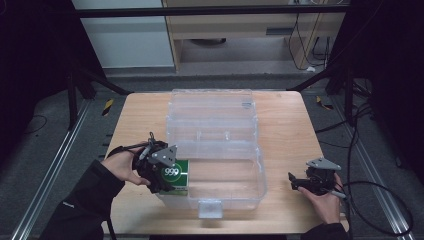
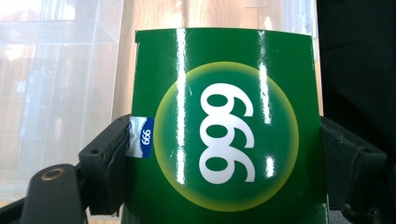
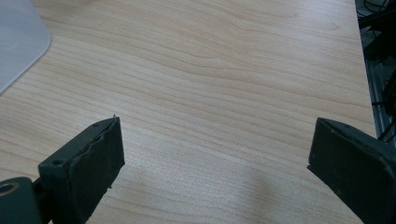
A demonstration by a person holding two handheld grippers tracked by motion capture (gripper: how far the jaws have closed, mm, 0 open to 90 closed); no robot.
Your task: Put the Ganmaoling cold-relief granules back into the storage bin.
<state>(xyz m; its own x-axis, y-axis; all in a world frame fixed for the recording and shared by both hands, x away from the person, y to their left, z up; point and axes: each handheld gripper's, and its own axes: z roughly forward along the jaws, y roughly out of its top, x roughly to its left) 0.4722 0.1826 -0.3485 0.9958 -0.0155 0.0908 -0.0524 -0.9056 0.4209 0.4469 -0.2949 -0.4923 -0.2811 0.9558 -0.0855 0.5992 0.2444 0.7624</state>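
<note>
The green box [image 2: 226, 126], a glossy carton printed with a white "999" inside a yellow-edged circle, sits at the near-left corner of the clear plastic bin [image 1: 260, 172], pinched by the left gripper [image 1: 161, 172], which a hand [image 1: 122, 167] brings in from the table's left side; whether the box is already inside the bin's wall or just at it I cannot tell from above. In the left gripper view the two black jaws press on the box's opposite side edges, one by a small blue-and-white sticker [image 2: 141, 136], the other on the far edge of the printed face. It looks like a light, thin-walled cardboard pack: fairly stiff across its edges, but likely to dent if squeezed on the broad face, and the shiny coating, streaked with glare, could let it slip. Holding it by the narrow sides, as now, seems the sound place. The bin stands in the middle of the wooden table [image 1: 295, 125], its lid [image 1: 212, 105] thrown open on the far side. On the right, the right gripper [image 1: 300, 181] hovers low over bare wood near the table's near-right corner, jaws spread wide and holding nothing.
</note>
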